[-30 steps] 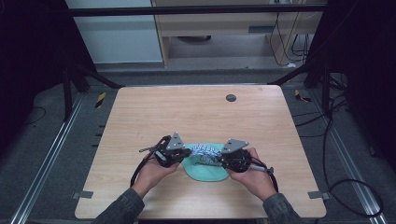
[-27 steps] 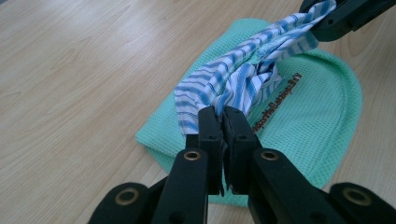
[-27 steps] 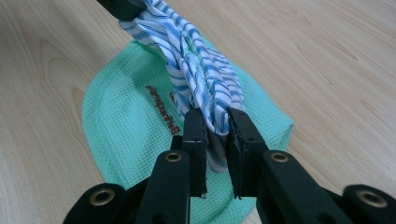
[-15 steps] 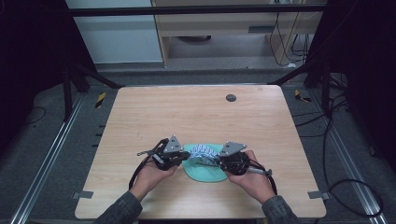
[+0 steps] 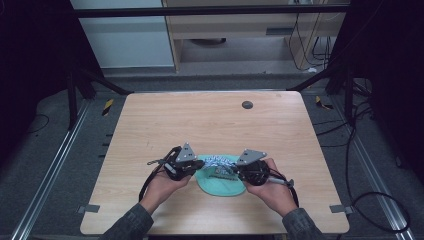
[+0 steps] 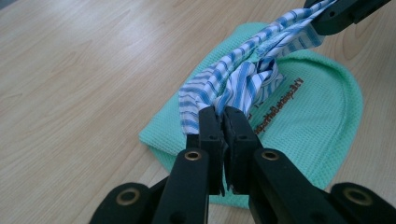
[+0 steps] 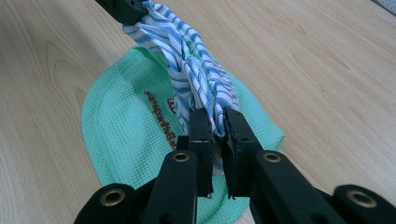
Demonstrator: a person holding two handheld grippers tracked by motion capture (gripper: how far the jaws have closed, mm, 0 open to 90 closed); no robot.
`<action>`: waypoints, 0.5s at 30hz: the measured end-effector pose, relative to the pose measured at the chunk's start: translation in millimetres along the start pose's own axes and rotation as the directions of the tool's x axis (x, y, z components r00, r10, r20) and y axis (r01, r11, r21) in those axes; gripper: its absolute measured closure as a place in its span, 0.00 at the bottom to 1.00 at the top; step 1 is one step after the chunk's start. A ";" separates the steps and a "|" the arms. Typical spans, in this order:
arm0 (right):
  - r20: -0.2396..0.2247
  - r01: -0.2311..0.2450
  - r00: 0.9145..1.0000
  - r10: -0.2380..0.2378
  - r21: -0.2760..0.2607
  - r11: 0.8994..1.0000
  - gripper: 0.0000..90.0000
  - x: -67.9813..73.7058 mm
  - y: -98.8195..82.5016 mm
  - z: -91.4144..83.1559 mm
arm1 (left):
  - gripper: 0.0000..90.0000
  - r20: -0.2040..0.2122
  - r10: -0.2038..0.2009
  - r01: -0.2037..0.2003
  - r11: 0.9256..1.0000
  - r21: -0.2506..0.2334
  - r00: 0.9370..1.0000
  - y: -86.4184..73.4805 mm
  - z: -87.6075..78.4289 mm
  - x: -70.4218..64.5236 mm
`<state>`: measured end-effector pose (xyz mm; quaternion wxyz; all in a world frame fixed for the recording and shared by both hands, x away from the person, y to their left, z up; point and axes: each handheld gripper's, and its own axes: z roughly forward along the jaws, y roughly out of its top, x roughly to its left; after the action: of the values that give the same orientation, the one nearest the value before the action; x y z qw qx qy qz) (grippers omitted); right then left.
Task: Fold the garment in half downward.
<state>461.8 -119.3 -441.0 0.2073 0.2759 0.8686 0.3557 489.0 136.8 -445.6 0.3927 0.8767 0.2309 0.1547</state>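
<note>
The wooden table [image 5: 210, 125] carries everything close to its near edge, about midway between the left and right edges. Flat on it there lies a green waffle-weave cloth [image 6: 322, 107], rounded at one end, with a line of printed lettering I cannot read. It looks soft and limp, thin enough to slide on the smooth wood if dragged.

Over the green cloth, a blue-and-white striped cloth [image 6: 238, 79] is bunched into a rope and stretched between the two grippers, sagging slightly and touching the green one at its middle. It seems knotted or twisted at the centre, though the folds hide which. It is light, floppy and easily creased, so it will take any shape and needs tension to stay straight; the ends are the natural places to hold, and a deep bite of fabric should resist slipping.

The left gripper [image 6: 223, 116] is clamped on one end of the striped cloth, jaws nearly together. The right gripper [image 7: 215, 122] pinches the opposite end the same way.
</note>
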 end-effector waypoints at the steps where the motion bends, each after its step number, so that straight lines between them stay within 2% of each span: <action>1: -0.001 0.002 1.000 -0.002 0.000 1.000 0.92 -0.1 0.1 -0.5 | 0.97 0.004 0.002 -0.002 1.000 0.002 1.000 0.0 0.0 -0.8; 15: -0.020 0.027 0.999 -0.027 0.027 0.999 0.92 11.6 -17.2 -1.8 | 0.97 0.036 0.014 -0.015 1.000 0.022 0.999 -14.6 5.5 -14.9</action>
<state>446.2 -123.2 -454.3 0.1996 0.2635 0.8790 0.3437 474.7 134.1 -461.5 0.3859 0.8853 0.2190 0.1394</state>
